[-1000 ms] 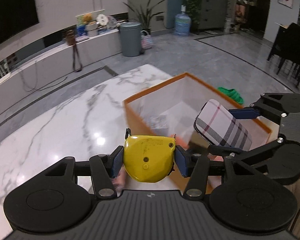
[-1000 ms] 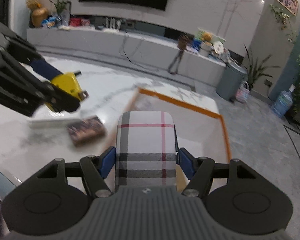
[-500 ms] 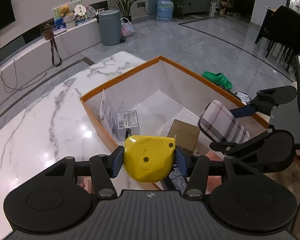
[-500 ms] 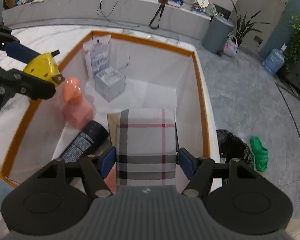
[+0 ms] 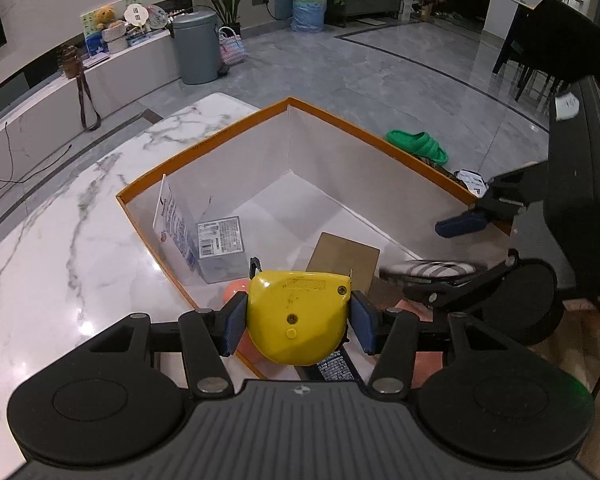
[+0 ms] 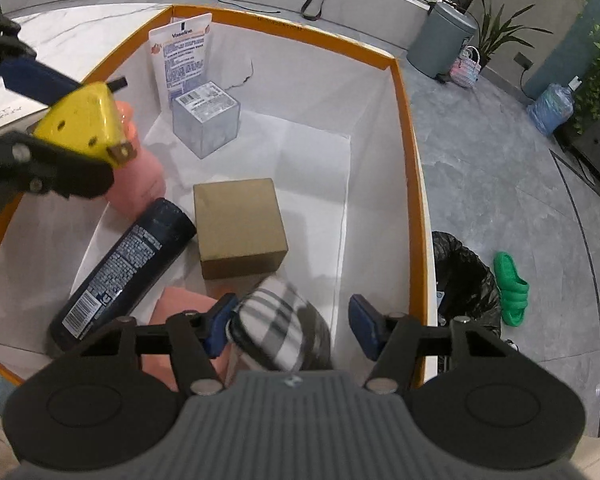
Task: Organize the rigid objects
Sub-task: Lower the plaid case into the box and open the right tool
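My left gripper (image 5: 298, 322) is shut on a yellow tape measure (image 5: 298, 314) and holds it over the near left wall of the orange-rimmed white box (image 5: 204, 144). It also shows in the right wrist view (image 6: 82, 124). My right gripper (image 6: 294, 322) is open over the box (image 6: 406, 128). The plaid case (image 6: 278, 328) is blurred, tilted and free between its fingers; in the left wrist view it (image 5: 428, 270) lies flat under the right gripper.
In the box lie a brown carton (image 6: 238, 226), a dark spray can (image 6: 124, 268), pink items (image 6: 140, 184), a clear cube box (image 6: 206, 118) and a Vaseline pack (image 6: 182, 60). A marble table (image 5: 60, 240) lies left. A green slipper (image 6: 510, 288) and black bin bag (image 6: 460, 276) are on the floor.
My right gripper has opened and let go of the plaid case, which tips down into the box. Both grippers have moved further over the box; the left still holds the tape measure.
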The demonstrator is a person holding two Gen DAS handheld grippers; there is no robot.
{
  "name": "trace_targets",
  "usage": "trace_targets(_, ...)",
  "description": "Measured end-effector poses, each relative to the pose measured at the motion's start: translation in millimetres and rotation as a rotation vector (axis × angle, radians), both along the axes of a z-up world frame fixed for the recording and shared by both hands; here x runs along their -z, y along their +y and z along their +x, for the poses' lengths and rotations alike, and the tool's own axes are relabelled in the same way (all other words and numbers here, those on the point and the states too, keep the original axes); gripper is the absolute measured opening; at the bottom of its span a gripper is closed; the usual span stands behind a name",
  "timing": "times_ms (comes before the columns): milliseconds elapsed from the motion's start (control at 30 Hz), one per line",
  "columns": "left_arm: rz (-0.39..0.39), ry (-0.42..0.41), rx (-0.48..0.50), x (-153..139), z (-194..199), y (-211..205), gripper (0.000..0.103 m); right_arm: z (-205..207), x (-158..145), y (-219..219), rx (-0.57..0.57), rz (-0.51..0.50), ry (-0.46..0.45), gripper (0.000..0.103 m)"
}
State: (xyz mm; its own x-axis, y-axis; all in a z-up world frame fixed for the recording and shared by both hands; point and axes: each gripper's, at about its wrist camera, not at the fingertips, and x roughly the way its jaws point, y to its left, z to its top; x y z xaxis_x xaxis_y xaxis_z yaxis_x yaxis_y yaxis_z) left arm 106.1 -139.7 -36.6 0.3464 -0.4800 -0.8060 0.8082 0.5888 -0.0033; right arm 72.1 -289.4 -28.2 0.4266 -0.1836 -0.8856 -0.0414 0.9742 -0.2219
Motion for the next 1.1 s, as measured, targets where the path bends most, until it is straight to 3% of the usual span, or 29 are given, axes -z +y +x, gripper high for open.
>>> trace_targets(133, 0.004, 0.008, -0.008, 2.3, 2.5, 0.2, 0.062, 3.3, -6.4, -2.6, -0.039, -0.003, 0.008, 0.051)
trace_targets(300, 0.005, 0.017, -0.002, 3.1, 2.2, -3.8, 0.062, 3.1, -18.7, -3.8, -0.085, 0.019, 0.029, 0.047)
trace_targets(433, 0.004, 0.019, 0.008, 4.1, 0.9, -6.5, 0.062, 1.6, -21.2, -3.3, -0.107, 0.06, 0.059, 0.027)
trace_targets(667, 0.018, 0.029, -0.003, 8.9, 1.5, -7.3, 0.062, 7.6, -6.6, 4.6, -0.135, 0.124, 0.125, 0.027)
trace_targets(800, 0.01, 0.032, -0.002, 9.1, 1.4, -9.0, 0.062, 15.1, -4.5, 3.2, -0.128, 0.096, 0.112, 0.027)
trace_targets(1100, -0.008, 0.016, -0.05, 2.6, 20.3, -4.2, 0.062, 52.5, 1.6, 5.1, -0.275, -0.028, 0.109, 0.032)
